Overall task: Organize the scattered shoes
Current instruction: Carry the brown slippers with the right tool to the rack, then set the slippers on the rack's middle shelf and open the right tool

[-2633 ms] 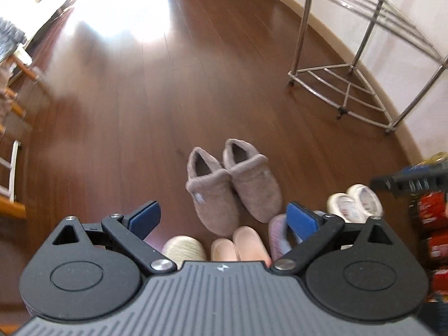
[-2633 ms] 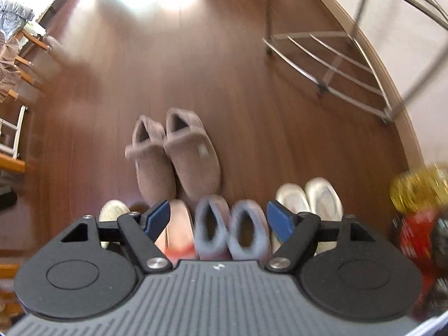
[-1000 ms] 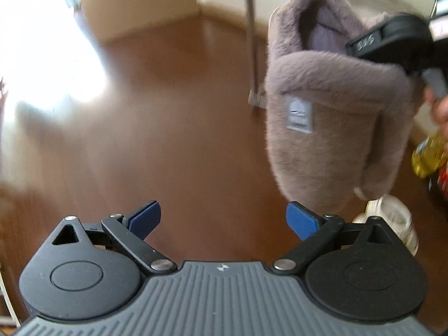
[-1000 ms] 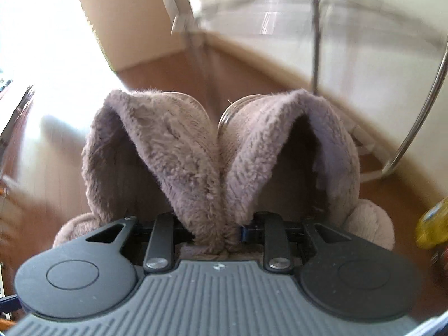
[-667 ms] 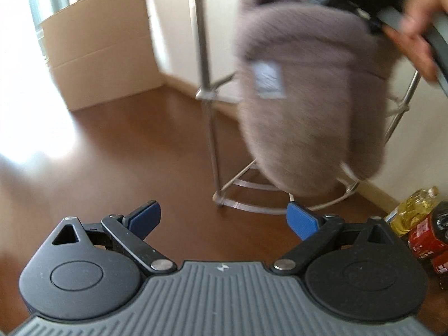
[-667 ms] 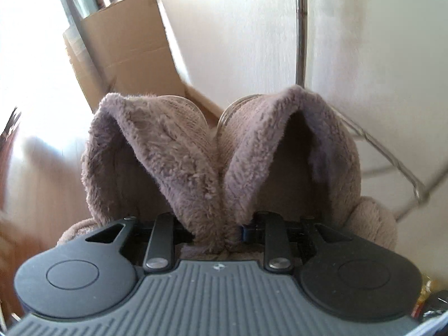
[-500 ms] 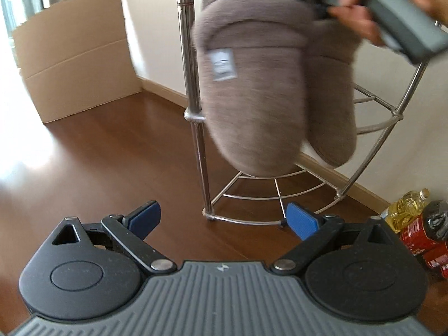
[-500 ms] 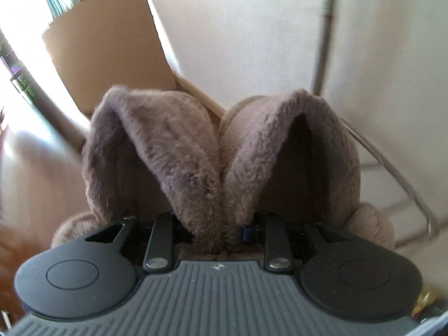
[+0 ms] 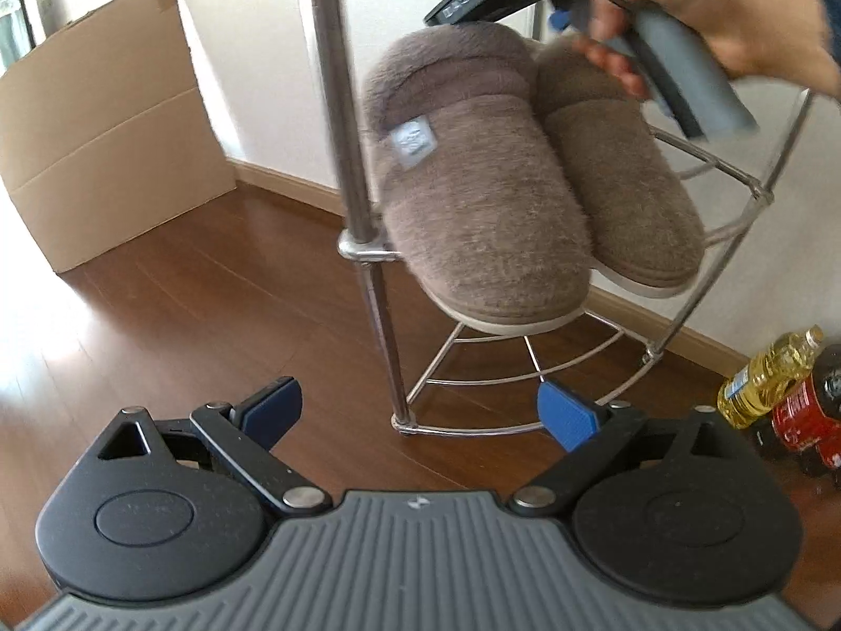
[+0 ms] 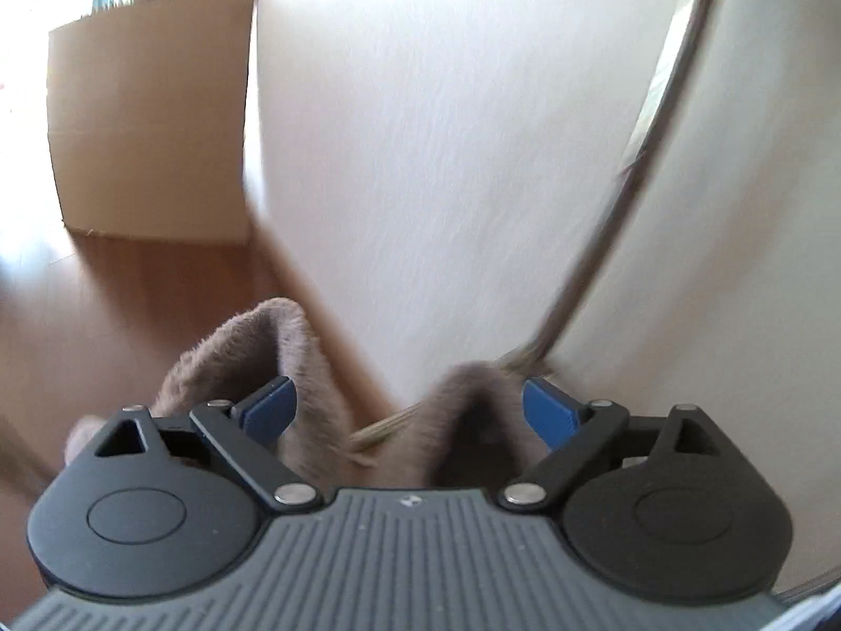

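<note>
Fuzzy brown slippers (image 9: pixel 525 184) sit side by side on the middle shelf of the shiny metal rack (image 9: pixel 362 242), toes sticking out past its front rail. Seen from your left tool (image 9: pixel 420 410), they are up ahead and a bit to the right, well apart from it.

Your right tool (image 10: pixel 407 402) is right behind the slippers' heels. Its jaws have just been opening, and now they stand wide. The soft heel rims poke up between the blue pads (image 10: pixel 546 410), but the pads do not press on them, so the slippers are let go. In the left wrist view your right hand (image 9: pixel 709 16) holds that tool just above the slippers.

Your left tool is spread wide too, with nothing between its blue pads. Under it and ahead is the dark wood floor (image 9: pixel 184 305).

Far ahead of the left tool, to the left, a big cardboard box (image 9: pixel 105 121) leans at the white wall (image 10: pixel 447 131). To the right of the left tool, a yellow oil bottle (image 9: pixel 762 384) and a red bottle (image 9: pixel 809 410) stand on the floor near the rack's foot.
</note>
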The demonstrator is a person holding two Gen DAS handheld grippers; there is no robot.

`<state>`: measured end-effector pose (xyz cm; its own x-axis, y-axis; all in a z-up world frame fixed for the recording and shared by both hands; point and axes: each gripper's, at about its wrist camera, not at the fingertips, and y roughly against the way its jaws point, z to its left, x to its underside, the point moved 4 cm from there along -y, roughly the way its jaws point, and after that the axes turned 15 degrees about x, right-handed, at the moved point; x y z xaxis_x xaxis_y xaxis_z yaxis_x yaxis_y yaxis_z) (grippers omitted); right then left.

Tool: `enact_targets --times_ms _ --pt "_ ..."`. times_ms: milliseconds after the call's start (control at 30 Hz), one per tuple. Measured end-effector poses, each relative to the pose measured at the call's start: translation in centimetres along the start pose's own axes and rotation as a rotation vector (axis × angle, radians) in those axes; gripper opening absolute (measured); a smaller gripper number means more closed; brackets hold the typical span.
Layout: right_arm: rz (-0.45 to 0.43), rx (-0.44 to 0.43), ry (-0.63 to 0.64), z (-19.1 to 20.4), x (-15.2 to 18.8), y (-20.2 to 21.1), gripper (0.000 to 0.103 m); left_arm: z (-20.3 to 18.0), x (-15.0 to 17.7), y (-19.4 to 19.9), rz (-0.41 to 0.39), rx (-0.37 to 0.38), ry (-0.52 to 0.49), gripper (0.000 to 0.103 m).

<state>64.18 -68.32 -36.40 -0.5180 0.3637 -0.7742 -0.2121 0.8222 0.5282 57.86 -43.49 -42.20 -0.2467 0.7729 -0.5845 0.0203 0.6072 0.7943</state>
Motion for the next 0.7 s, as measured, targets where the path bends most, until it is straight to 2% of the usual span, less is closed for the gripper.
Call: enact_targets --times_ms 33,133,167,200,233,267,300,433,567,700 --pt "-0.032 0.012 -0.034 -1.4 1.2 1.0 0.089 -0.4 -0.1 -0.1 0.004 0.004 -0.023 0.095" --pt "-0.048 0.02 -0.08 -4.7 6.2 5.0 0.085 -2.1 0.5 -0.3 0.02 0.018 -0.081 0.093" --pt "-0.019 -0.001 -0.087 -5.1 7.7 5.8 0.074 -2.7 0.6 -0.4 0.025 0.023 -0.098 0.091" --pt "0.034 -0.036 -0.099 -5.6 9.7 6.9 0.053 -3.4 0.7 -0.7 0.031 0.028 -0.118 0.09" --pt "0.102 -0.072 -0.1 -5.8 11.7 7.4 0.041 -4.0 0.9 -1.0 0.038 0.035 -0.144 0.09" --pt "0.185 -0.111 -0.09 -5.6 13.5 7.3 0.021 -4.7 1.1 -1.2 0.045 0.042 -0.17 0.09" --pt "0.245 -0.14 -0.076 -5.2 15.2 6.8 0.016 -5.3 1.2 -1.6 0.05 0.05 -0.197 0.089" --pt "0.334 -0.189 -0.058 -4.0 18.1 4.9 0.015 -7.4 1.2 -3.2 0.061 0.085 -0.291 0.089" --pt "0.35 -0.188 -0.024 -4.9 17.1 3.5 0.015 -8.2 0.2 -5.6 0.065 0.116 -0.322 0.089" --pt "0.354 -0.183 -0.003 -4.9 19.9 4.7 0.015 -8.0 -0.3 -6.9 0.068 0.109 -0.319 0.089"
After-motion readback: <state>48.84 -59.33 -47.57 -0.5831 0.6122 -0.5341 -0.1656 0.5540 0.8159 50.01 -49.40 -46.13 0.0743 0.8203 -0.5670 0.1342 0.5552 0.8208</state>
